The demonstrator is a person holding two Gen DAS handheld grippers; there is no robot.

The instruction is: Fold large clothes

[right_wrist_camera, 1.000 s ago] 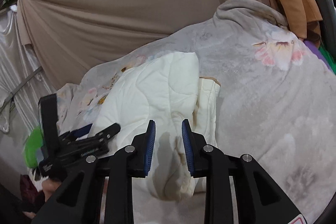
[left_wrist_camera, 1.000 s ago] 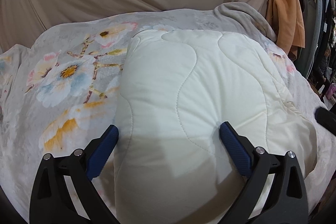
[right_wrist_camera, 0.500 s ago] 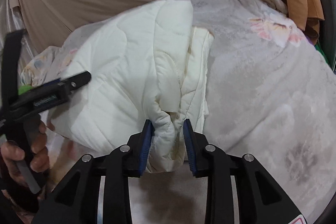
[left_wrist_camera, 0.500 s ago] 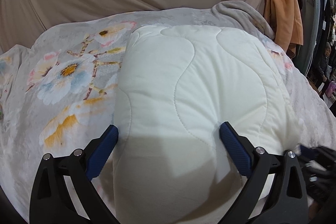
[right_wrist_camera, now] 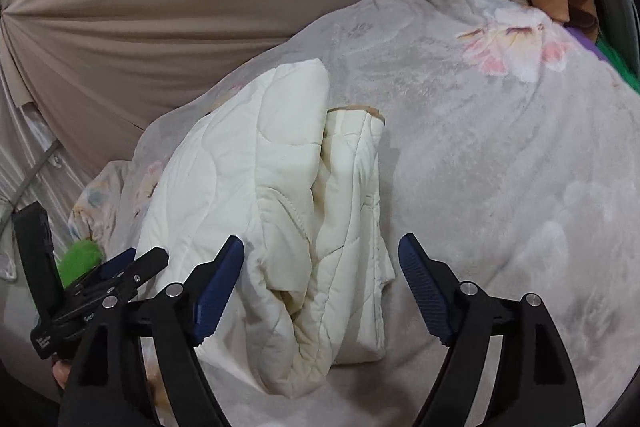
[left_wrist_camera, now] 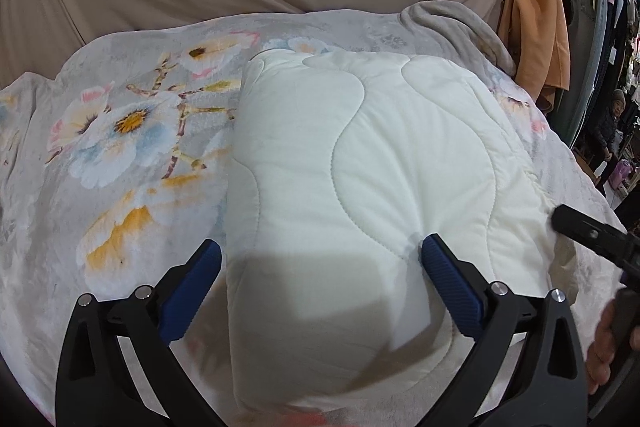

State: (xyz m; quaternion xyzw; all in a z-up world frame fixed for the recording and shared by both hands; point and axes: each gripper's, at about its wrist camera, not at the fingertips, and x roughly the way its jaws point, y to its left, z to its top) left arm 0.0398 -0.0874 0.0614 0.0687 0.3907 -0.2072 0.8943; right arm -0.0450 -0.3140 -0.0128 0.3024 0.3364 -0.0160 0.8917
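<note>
A folded cream quilted garment [left_wrist_camera: 372,187] lies on a floral blanket [left_wrist_camera: 120,147], its long axis running from near to far. The left gripper [left_wrist_camera: 320,267] rests spread wide on its near end, one finger pressing the top. The right gripper [right_wrist_camera: 320,267], also spread and holding nothing, faces the layered right edge (the nearer tool for any further fold there).

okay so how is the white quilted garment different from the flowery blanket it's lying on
The white quilted garment is plain cream with wavy stitch lines; the floral blanket is grey with printed pink, blue and yellow flowers. The garment is puffy and folded into a compact stack, its layered edges showing in the right wrist view; the blanket is thin, fuzzy and spread out flat beneath it. The blanket covers far more area. Both are soft textiles.
</note>
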